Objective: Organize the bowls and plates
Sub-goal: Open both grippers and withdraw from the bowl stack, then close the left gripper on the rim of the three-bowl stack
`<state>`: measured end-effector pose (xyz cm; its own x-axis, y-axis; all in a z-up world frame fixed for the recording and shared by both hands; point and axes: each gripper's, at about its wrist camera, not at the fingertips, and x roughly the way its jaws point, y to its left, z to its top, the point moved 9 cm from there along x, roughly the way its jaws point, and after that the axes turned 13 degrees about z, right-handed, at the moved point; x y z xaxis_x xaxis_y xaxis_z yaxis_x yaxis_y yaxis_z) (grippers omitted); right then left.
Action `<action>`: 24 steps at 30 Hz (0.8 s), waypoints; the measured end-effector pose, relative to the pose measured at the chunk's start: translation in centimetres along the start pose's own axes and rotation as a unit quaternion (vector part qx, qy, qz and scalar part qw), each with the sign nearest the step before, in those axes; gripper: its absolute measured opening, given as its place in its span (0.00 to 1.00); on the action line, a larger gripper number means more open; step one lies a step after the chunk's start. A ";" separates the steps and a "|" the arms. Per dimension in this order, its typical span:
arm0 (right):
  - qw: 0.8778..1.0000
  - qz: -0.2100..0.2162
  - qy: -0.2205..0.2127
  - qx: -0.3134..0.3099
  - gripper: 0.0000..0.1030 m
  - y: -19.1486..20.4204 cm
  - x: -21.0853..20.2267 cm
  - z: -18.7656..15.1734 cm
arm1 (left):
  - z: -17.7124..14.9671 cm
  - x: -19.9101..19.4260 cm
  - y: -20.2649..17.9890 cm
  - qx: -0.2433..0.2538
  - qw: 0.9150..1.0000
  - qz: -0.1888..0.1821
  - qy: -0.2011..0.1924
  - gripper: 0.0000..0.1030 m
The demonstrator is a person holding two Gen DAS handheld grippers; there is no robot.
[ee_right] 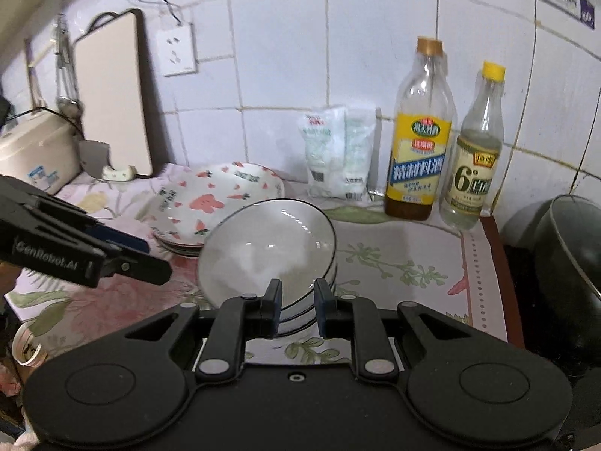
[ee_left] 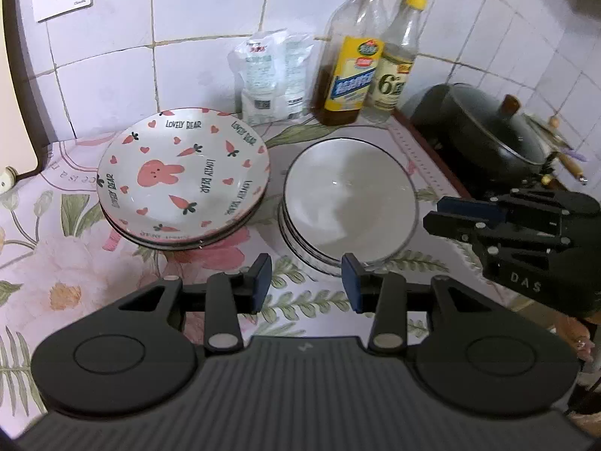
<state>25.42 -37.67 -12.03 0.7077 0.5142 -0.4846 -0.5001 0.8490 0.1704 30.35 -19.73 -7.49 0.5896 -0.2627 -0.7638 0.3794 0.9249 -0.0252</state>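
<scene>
A stack of rabbit-and-carrot plates (ee_left: 183,178) sits on the floral counter, left of a stack of white bowls with dark rims (ee_left: 349,199). My left gripper (ee_left: 306,282) is open and empty, held just in front of the gap between the two stacks. My right gripper (ee_right: 296,302) is open with a narrow gap, empty, right at the near rim of the bowl stack (ee_right: 266,248). The plates (ee_right: 219,203) lie behind and left of the bowls in the right wrist view. Each gripper shows in the other's view: the right gripper (ee_left: 526,233) and the left gripper (ee_right: 75,244).
Two bottles (ee_left: 355,56) and a white pouch (ee_left: 272,75) stand against the tiled wall behind the stacks. A dark pot with a lid (ee_left: 488,135) sits at the right. A cutting board (ee_right: 112,94) and a rice cooker (ee_right: 33,150) are at the left.
</scene>
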 end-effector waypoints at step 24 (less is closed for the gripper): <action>0.999 0.027 -0.020 -0.042 0.63 3.8 -0.1 -8.7 | -5.4 -3.2 1.5 -0.031 0.989 -0.045 -0.139 0.47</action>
<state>19.10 -35.60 -18.76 0.6963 0.5652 -0.4425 -0.5775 0.8072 0.1222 25.12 -16.01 -8.55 0.7321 -0.4028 -0.5493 0.3998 0.9070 -0.1323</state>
